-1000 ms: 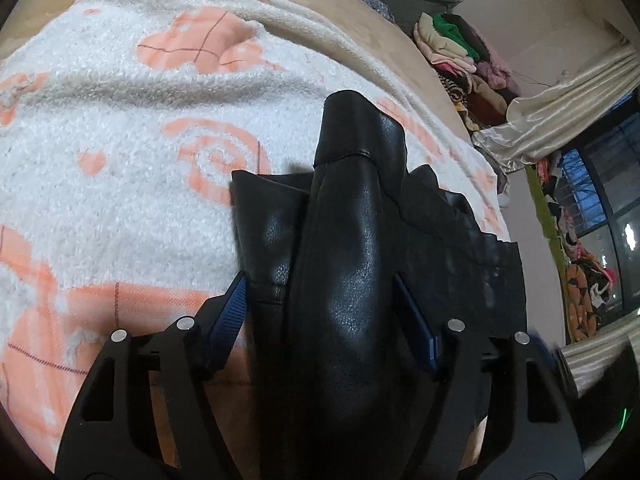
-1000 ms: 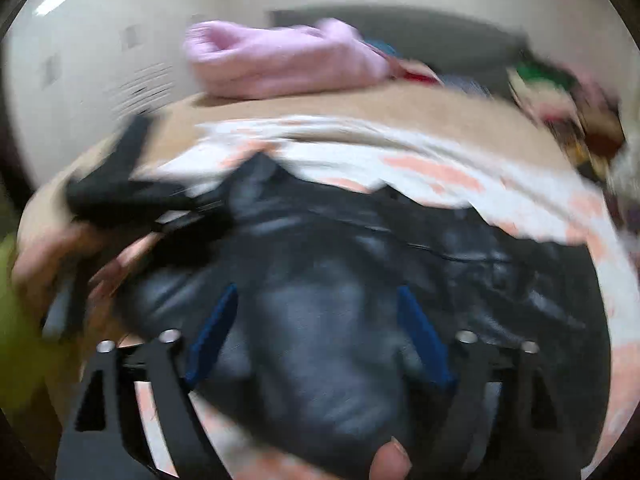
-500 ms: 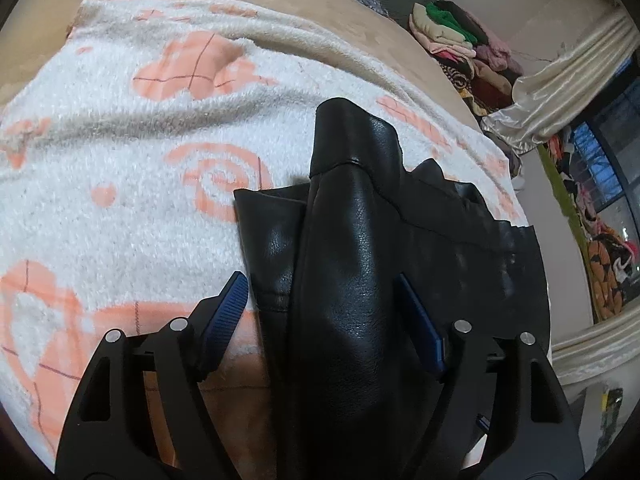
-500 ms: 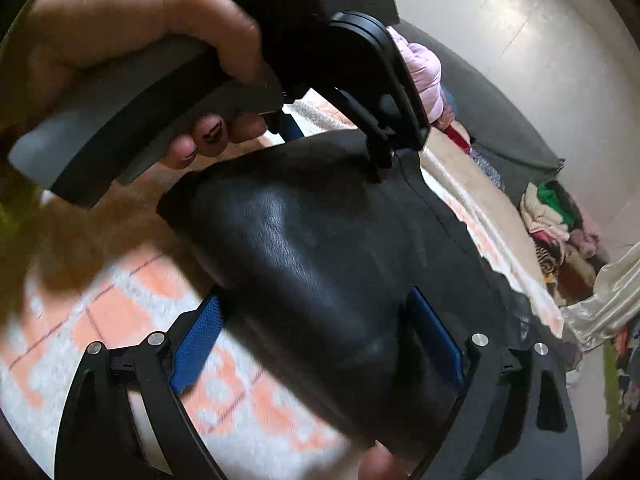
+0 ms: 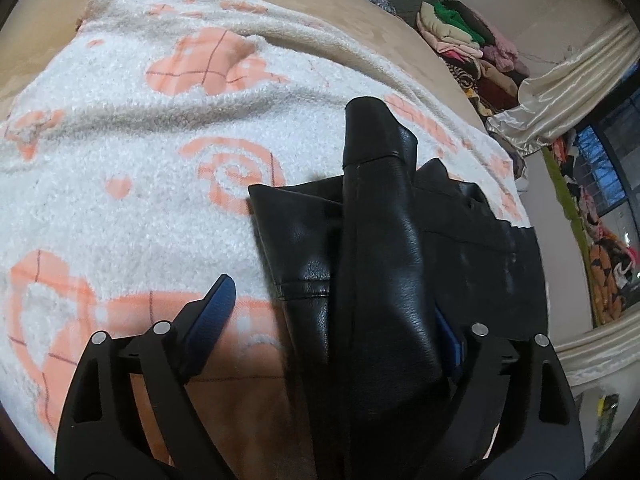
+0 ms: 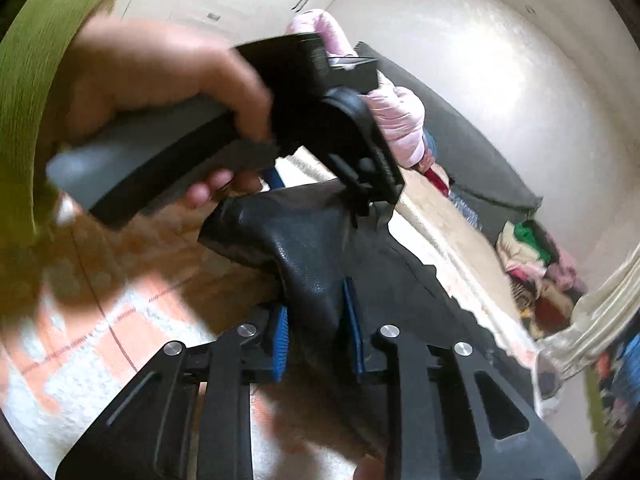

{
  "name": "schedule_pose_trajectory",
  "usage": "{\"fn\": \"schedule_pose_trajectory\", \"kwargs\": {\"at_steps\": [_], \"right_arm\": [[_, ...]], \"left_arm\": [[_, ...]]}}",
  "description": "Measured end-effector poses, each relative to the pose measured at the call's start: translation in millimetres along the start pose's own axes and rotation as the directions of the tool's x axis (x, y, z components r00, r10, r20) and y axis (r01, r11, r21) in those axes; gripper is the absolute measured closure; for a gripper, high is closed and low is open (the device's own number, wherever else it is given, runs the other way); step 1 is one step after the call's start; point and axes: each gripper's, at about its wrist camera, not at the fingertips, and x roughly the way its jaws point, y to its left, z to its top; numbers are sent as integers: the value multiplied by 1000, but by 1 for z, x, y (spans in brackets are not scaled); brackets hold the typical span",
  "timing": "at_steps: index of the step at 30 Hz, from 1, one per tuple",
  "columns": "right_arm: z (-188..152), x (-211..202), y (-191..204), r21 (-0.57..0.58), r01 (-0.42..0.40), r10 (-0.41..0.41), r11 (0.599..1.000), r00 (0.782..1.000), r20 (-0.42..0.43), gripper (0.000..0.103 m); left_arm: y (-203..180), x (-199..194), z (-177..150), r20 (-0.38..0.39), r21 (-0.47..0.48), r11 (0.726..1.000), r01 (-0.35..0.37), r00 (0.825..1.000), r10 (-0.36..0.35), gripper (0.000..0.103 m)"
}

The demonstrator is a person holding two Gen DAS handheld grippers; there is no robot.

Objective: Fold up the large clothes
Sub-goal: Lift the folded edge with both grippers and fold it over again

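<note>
- my right gripper (image 6: 318,342) has just clamped its blue pads on the black leather jacket's (image 5: 384,248) sleeve fold.
- my left gripper (image 5: 332,316) has just spread open, sleeve loose between.
- the sleeve runs straight ahead across the white-and-orange fleece blanket (image 5: 132,168).

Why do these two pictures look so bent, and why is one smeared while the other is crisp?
Both lenses are fisheye, so edges curve and corners go black. The left wrist view is sharp: the black leather garment and the patterned blanket show texture. The right wrist view is motion-blurred, most on the hand and green sleeve; the wall shows soft glare.
</note>
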Motion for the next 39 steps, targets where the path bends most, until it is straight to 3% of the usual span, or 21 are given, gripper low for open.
{"fn": "schedule_pose_trajectory", "kwargs": {"at_steps": [2, 4, 11, 24, 34, 39], "right_arm": [[1, -4, -11, 38, -24, 24, 999, 1000, 7, 82], [0, -7, -20, 65, -36, 35, 997, 999, 24, 82], [5, -28, -48, 168, -65, 51, 984, 995, 87, 84], [-22, -95, -145, 375, -44, -39, 926, 977, 211, 85], [-67, -119, -185, 477, -9, -93, 879, 977, 191, 86], [-91, -118, -198, 553, -10, -102, 833, 980, 173, 87]], "left_arm": [[-1, -1, 0, -17, -20, 1000, 21, 1000, -21, 33], [-4, 0, 0, -41, -56, 994, 92, 995, -95, 46], [-55, -36, -1, 87, 41, 997, 60, 994, -63, 66], [-198, -71, -1, 194, 250, 968, 17, 979, -68, 65], [-272, -49, -15, 203, 351, 936, -22, 978, -53, 59], [-299, -31, -23, 196, 381, 924, -35, 980, -44, 59]]}}
